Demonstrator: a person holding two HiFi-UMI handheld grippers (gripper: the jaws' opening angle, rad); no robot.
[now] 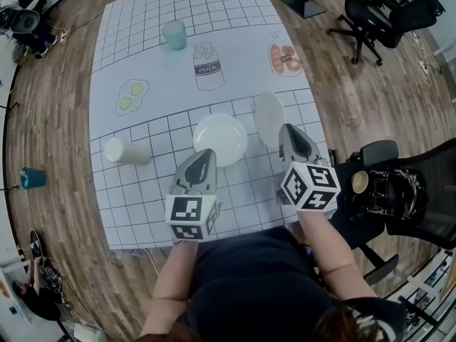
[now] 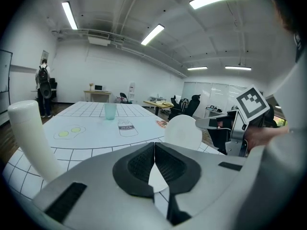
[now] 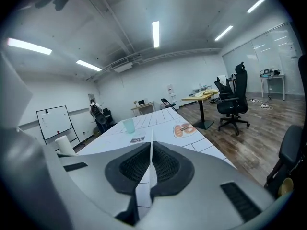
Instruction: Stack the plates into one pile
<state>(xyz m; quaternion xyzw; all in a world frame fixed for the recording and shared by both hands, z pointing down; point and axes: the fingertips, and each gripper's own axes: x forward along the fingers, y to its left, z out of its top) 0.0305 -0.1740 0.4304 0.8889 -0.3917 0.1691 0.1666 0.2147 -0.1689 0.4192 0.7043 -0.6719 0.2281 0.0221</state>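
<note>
One white plate (image 1: 221, 140) lies flat on the grid tablecloth (image 1: 142, 84). My left gripper (image 1: 205, 155) hovers over its near left rim with the pads pressed together and nothing between them; that plate (image 2: 157, 181) shows below the pads in the left gripper view. A second white plate (image 1: 269, 118) stands tilted up on edge to the right of the first, off the cloth. My right gripper (image 1: 287, 130) is shut on its near rim. In the right gripper view this plate (image 3: 152, 128) appears edge-on as a thin white line between the pads. From the left gripper view it (image 2: 183, 131) faces me.
A white cup (image 1: 127, 151) lies on its side at the left, close to my left gripper. A teal cup (image 1: 173, 34) stands at the far end. Office chairs (image 1: 385, 16) stand right of the table, one chair (image 1: 388, 184) close by my right arm.
</note>
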